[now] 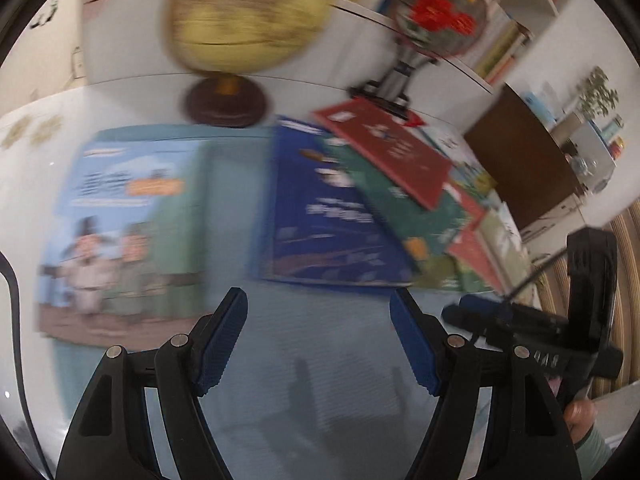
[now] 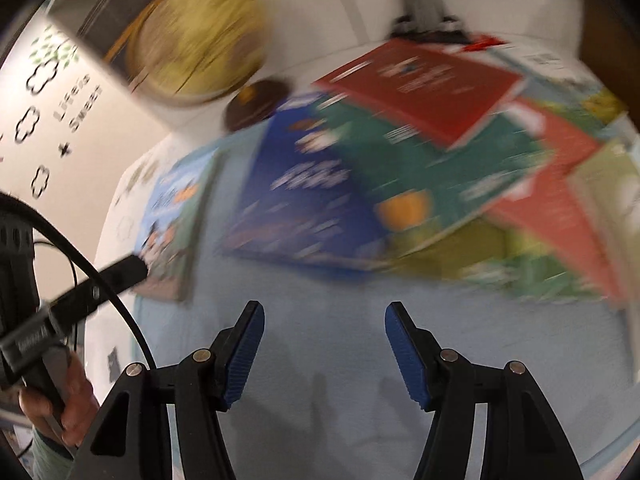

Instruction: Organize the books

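Left gripper [image 1: 318, 312]: black frame, blue ribbed pads, jaws standing well apart, nothing between them; only pale blue mat shows in the gap.

Right gripper [image 2: 324, 322]: same build, jaws parted and empty, tilted down at the mat.

Loose heap of flat picture books: ahead of both grippers and off to the right. Dark blue softcover book [image 1: 324, 216] lies lowest and nearest, directly beyond the left gripper's tips; in the right wrist view the same blue cover [image 2: 304, 200] sits ahead and slightly left of that gripper. Its long axis runs away from the grippers, near edge crosswise to the fingers. Green-covered book [image 2: 432, 168] overlaps it; dark red hardcover book [image 2: 420, 84] lies topmost and farthest.

Single light blue illustrated book [image 1: 132, 216]: flat, apart from the heap, ahead-left of the left gripper.

Judgement: the blue book's near edge is the closest take for either hand; the left gripper looks squarer to it.

Surface: pale blue cloth mat [image 1: 304, 380] over a white tabletop [image 1: 24, 184].

Room: yellow-brown globe on dark round base [image 1: 244, 16] and a round framed ornament with red flowers on a stand [image 1: 438, 12] beyond the books; white shelves with upright books [image 1: 504, 48] behind. Frames heavily blurred; titles unreadable.
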The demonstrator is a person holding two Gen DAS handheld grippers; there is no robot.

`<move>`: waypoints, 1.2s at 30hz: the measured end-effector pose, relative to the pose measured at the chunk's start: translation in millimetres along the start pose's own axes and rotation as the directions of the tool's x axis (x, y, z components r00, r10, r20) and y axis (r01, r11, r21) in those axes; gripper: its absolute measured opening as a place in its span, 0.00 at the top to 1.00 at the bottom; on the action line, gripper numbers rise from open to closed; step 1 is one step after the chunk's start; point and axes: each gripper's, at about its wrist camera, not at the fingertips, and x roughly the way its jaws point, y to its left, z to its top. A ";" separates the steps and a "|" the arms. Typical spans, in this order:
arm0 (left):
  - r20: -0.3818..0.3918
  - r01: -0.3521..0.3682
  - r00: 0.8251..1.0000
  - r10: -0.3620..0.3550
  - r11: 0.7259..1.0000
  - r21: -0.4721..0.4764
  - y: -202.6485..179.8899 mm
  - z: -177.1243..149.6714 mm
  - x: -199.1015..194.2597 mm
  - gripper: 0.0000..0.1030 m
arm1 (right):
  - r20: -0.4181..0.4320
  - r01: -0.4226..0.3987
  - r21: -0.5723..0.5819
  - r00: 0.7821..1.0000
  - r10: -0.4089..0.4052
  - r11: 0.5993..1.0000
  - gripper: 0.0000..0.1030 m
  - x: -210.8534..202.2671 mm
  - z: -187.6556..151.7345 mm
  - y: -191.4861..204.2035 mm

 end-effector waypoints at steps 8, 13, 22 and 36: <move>0.001 0.036 0.999 -0.036 0.999 -0.022 -88.0 37.5 69.6 0.31 | 0.088 -0.030 0.113 0.996 0.020 0.993 0.19 -44.9 76.8 -137.8; 0.000 0.034 0.999 -0.034 0.993 -0.113 -106.4 65.4 119.7 0.43 | 0.106 -0.039 0.111 0.994 0.027 0.993 0.19 -33.7 134.1 -177.2; -0.012 -0.031 1.000 0.029 0.979 -0.202 -107.4 97.0 169.2 0.45 | 0.059 -0.067 0.049 0.996 0.064 0.997 0.44 38.2 222.8 -200.2; -0.043 -0.044 0.998 0.038 0.989 -0.143 -102.9 89.4 174.0 0.45 | -0.038 -0.102 -0.194 0.995 0.097 0.976 0.64 64.1 225.2 -170.5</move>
